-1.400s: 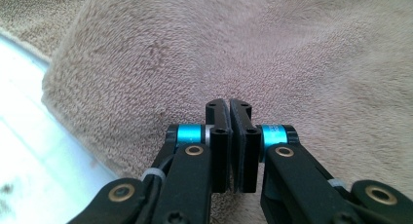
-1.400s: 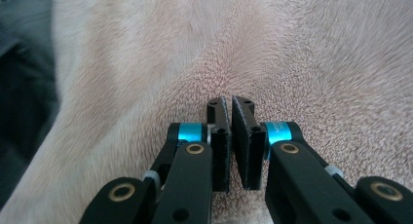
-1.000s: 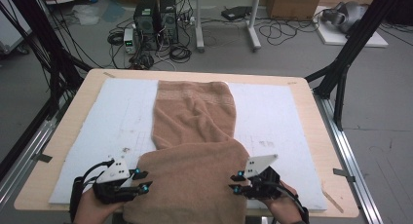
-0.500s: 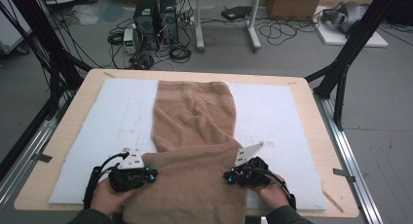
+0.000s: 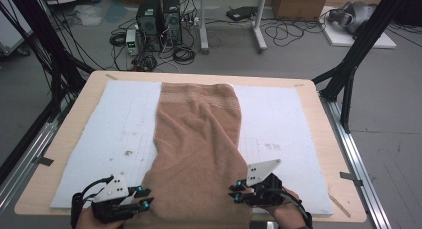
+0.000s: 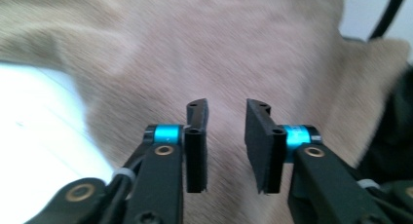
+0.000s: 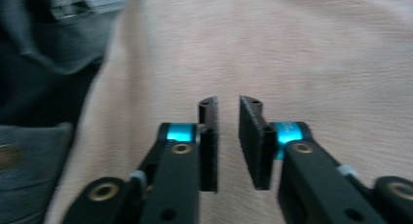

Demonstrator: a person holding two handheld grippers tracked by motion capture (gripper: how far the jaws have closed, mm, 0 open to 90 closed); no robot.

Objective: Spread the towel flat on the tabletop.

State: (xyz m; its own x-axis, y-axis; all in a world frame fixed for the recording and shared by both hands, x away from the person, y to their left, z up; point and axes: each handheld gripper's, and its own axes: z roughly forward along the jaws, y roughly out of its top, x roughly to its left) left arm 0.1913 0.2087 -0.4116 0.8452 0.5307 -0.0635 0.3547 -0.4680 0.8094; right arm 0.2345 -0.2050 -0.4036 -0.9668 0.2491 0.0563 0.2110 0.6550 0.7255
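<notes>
Brown towel lies lengthwise down the middle of the white mat on the bench, near end draping over the front edge. Left tongs and right tongs flank its near end, both released, jaws apart over cloth.

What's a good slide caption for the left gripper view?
Left gripper, jaws parted and holding nothing, aimed at a tan towel on the white mat.

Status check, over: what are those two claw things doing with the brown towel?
Left gripper open, right gripper open, both at towel's near corners. Towel flat on white mat. Nothing blocking.
</notes>
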